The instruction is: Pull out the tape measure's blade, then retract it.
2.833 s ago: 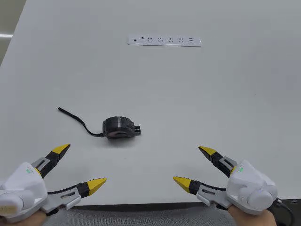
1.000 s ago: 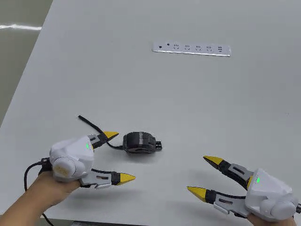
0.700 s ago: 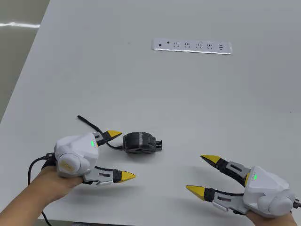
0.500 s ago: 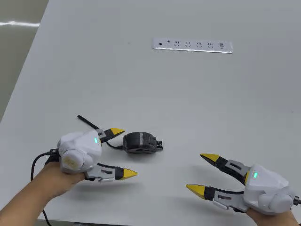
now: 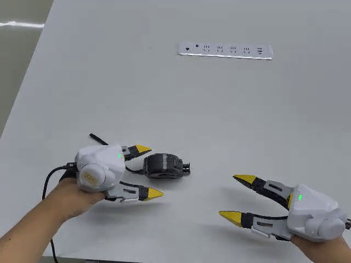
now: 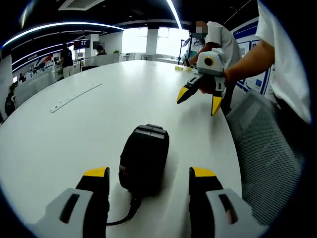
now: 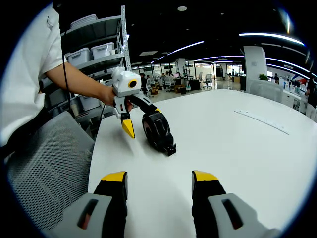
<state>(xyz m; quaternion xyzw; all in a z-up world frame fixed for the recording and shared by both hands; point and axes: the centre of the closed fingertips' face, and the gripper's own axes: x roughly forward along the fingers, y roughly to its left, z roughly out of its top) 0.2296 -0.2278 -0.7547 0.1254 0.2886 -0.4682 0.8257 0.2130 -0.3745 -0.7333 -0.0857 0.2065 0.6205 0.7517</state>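
Note:
A black tape measure (image 5: pixel 163 166) lies on the white table (image 5: pixel 181 104), its blade tip pointing right and a black wrist strap (image 5: pixel 101 141) trailing to the left. My left gripper (image 5: pixel 148 171) is open just left of it, one yellow tip on each side of its rear end. In the left gripper view the tape measure (image 6: pixel 143 158) sits just ahead, between the open fingers (image 6: pixel 96 186). My right gripper (image 5: pixel 237 198) is open and empty near the table's front right, well apart from the case. The right gripper view has the tape measure (image 7: pixel 157 131) ahead with the left gripper (image 7: pixel 141 119) behind it.
A white power strip (image 5: pixel 225 50) lies flat at the far side of the table. The table's front edge runs just below both hands. Grey mesh chairs (image 7: pixel 44 163) stand beside the table, and a person (image 6: pixel 218 34) stands beyond it.
My left gripper has moved right and forward, from the front edge up to the tape measure's rear, staying open. The right gripper has hardly moved. The head camera shifted.

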